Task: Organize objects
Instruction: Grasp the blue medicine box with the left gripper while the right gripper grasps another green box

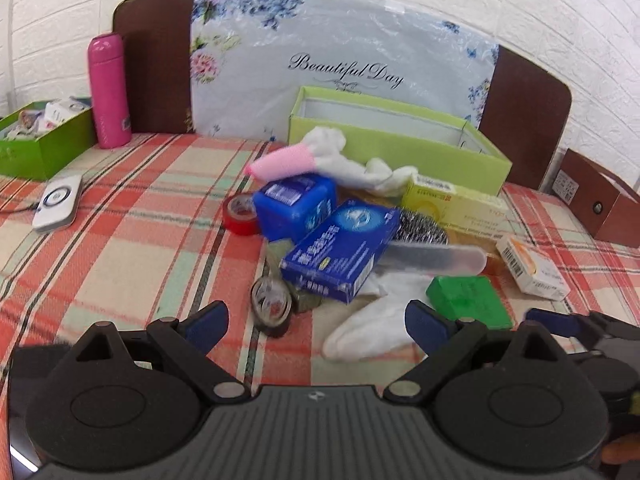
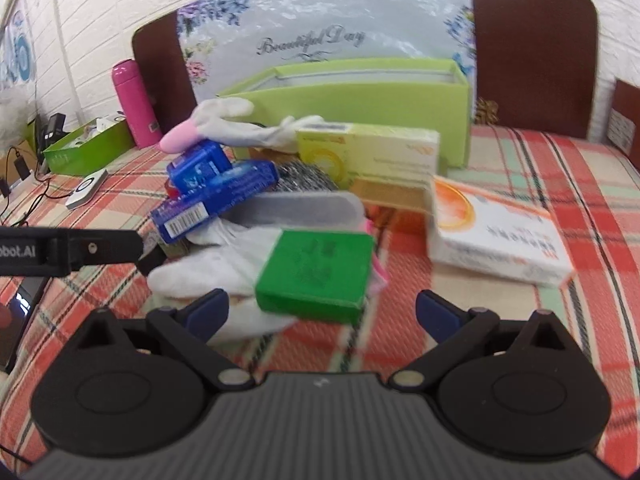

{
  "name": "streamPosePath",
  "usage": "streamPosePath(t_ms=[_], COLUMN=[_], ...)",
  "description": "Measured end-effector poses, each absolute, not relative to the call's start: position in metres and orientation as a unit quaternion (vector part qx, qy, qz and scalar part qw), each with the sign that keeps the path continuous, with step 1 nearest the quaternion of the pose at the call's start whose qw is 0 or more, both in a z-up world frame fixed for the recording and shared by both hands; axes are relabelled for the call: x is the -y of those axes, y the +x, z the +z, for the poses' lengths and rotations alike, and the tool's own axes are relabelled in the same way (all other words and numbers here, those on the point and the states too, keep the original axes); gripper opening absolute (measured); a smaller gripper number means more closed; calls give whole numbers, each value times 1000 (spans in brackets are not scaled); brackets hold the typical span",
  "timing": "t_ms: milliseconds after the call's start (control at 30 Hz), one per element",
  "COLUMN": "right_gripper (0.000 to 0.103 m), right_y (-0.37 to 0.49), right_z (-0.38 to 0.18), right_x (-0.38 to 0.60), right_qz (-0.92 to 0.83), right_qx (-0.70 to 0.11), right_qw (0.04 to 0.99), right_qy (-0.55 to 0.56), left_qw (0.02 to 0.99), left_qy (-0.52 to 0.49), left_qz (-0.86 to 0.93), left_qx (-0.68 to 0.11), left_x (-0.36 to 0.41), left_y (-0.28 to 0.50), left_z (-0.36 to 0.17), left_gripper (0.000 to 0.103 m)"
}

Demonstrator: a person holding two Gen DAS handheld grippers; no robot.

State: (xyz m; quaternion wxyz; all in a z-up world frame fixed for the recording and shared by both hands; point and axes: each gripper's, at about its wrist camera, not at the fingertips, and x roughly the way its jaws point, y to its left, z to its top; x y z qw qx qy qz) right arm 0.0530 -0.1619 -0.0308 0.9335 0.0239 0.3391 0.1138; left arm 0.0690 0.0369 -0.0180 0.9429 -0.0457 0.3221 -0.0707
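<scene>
Two low wrist cams looking across the bed
Both are facing the headboard (image 1: 156,80), sitting close to the same clutter pile; the green box (image 1: 470,300) (image 2: 316,274) is showing in both.

Bedcover (image 1: 120,240): red, cream, green plaid. Bottle (image 1: 109,92): pink. Open box (image 1: 400,140): lime green. Small box (image 2: 316,276): bright green. Tape roll (image 1: 240,216): red.

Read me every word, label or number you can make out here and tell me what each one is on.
"Beautiful Day": floral panel against the headboard.
"bot.AI", cut off at the frame edge: left hand-held gripper, right wrist view.
Blue box, yellow box, white-orange box, pink bottle sticker: print too blurred to read.
</scene>
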Motion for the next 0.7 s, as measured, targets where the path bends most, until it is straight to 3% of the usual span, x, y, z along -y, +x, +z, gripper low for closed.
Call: streamPosePath(t_ms=[67,100,133,367,400,467,500,700], right_gripper=[89,70,63,63,63,63,63,63], right_y=[63,66,67,33,27,18,15,-5], right_z=[-34,-36,-38,-30,-28,-25,-24,-21], right_x=[154,152,151,169,172,177,180,195], right_qz=[115,114,110,130,131,133,133,139], right_qx=[-340,-342,-346,-345,-346,-346,-348,-369], right_qw=[933,933,932,929,929,929,928,919], right_qy=[11,5,-1,9,9,9,12,6], left_qw=[945,945,944,937,934,925,922,920], left_qy=[-43,-41,-40,-7,-2,-5,-11,-8], left_qz=[-84,-88,-89,-116,-119,-134,-140,-157], left_qx=[-313,-312,-314,-330,-336,-354,-360,-359], left_x=[-36,-34,-33,-16,-14,-14,-15,-16], left_y=[79,86,93,136,141,146,146,93], left_z=[-17,-17,-18,-30,-33,-38,-39,-26], left_gripper=[98,98,98,98,95,70,65,63])
